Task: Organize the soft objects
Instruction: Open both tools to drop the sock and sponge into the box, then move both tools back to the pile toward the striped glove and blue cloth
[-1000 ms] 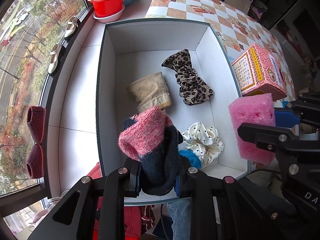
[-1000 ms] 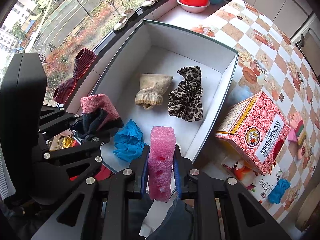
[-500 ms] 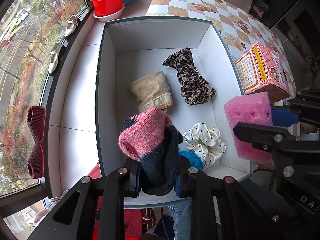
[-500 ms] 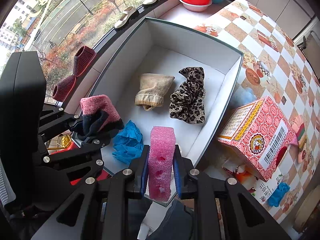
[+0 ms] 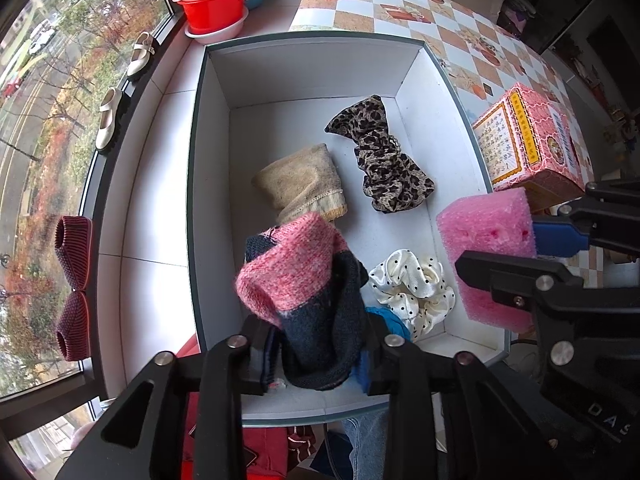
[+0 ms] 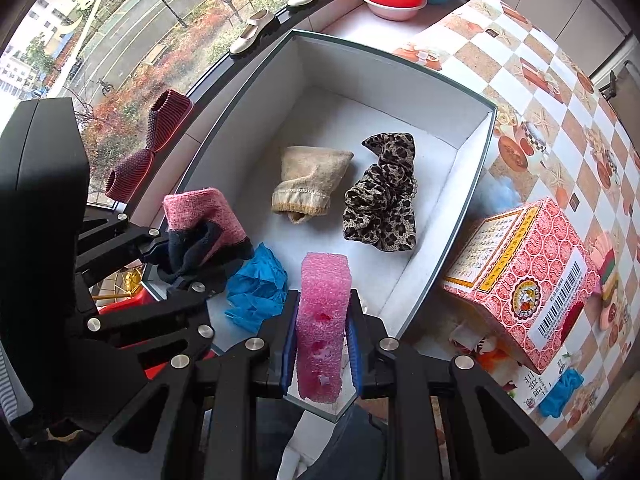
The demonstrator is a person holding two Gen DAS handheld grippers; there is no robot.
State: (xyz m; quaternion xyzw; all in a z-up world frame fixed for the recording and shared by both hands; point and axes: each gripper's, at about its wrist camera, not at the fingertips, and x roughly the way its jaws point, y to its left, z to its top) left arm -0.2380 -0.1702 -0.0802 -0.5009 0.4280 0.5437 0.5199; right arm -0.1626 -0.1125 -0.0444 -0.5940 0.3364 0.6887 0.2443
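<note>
My left gripper [image 5: 316, 356] is shut on a pink and navy knitted sock [image 5: 304, 280] and holds it over the near end of a white box [image 5: 304, 76]. It also shows in the right wrist view [image 6: 200, 224]. My right gripper [image 6: 322, 344] is shut on a pink foam sponge [image 6: 324, 320] above the box's near right corner; the sponge also shows in the left wrist view [image 5: 488, 248]. In the box lie a beige sock [image 5: 300, 184], a leopard scrunchie [image 5: 384, 160], a white dotted scrunchie [image 5: 416, 284] and a blue glove [image 6: 258, 288].
A pink carton [image 6: 524, 280] stands on the checked tablecloth [image 6: 560, 92] right of the box. Red basins [image 5: 216, 4] sit behind it. White shoes [image 5: 108, 120] and dark red slippers [image 5: 74, 288] rest on the window sill at the left.
Both grippers have moved slightly forward over the box, and the sponge has shifted left toward its near right wall. Both grips are unchanged.
</note>
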